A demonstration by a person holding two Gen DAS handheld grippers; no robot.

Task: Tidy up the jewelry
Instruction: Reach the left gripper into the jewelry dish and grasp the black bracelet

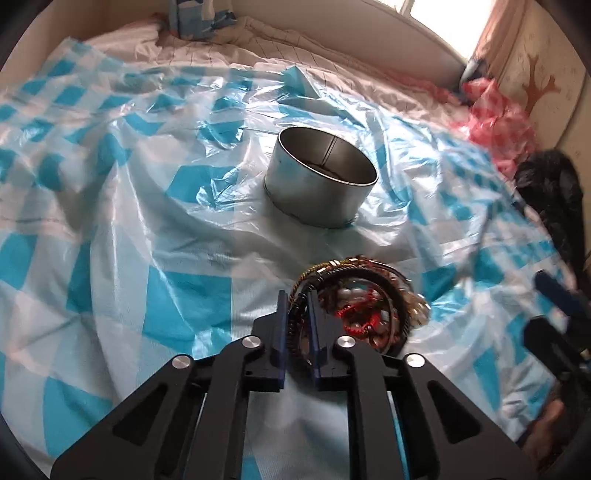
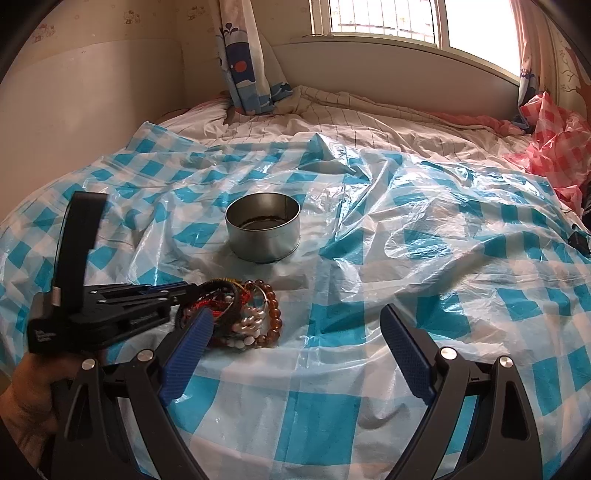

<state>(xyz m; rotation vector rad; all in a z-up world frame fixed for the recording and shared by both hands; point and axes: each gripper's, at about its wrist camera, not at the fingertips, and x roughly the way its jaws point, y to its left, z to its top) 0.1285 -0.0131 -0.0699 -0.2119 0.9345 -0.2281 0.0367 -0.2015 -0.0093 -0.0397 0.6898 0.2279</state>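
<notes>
A pile of bracelets (image 1: 365,302) lies on the blue-and-white checked plastic sheet (image 1: 155,236): dark cords, pearl beads, red thread, amber beads. My left gripper (image 1: 297,299) is shut on a dark braided bracelet (image 1: 295,317) at the pile's left edge. It also shows in the right wrist view (image 2: 192,290), reaching in from the left to the pile (image 2: 243,317). A round metal tin (image 1: 321,177) stands open beyond the pile; in the right wrist view (image 2: 263,229) something dark lies in its bottom. My right gripper (image 2: 295,325) is open and empty, just right of the pile.
The sheet covers a bed with a striped quilt (image 2: 369,110). A crumpled red-checked plastic sheet (image 2: 554,147) lies at the far right, a dark object (image 1: 550,192) near it. A curtain (image 2: 243,55) and a window (image 2: 406,18) are behind.
</notes>
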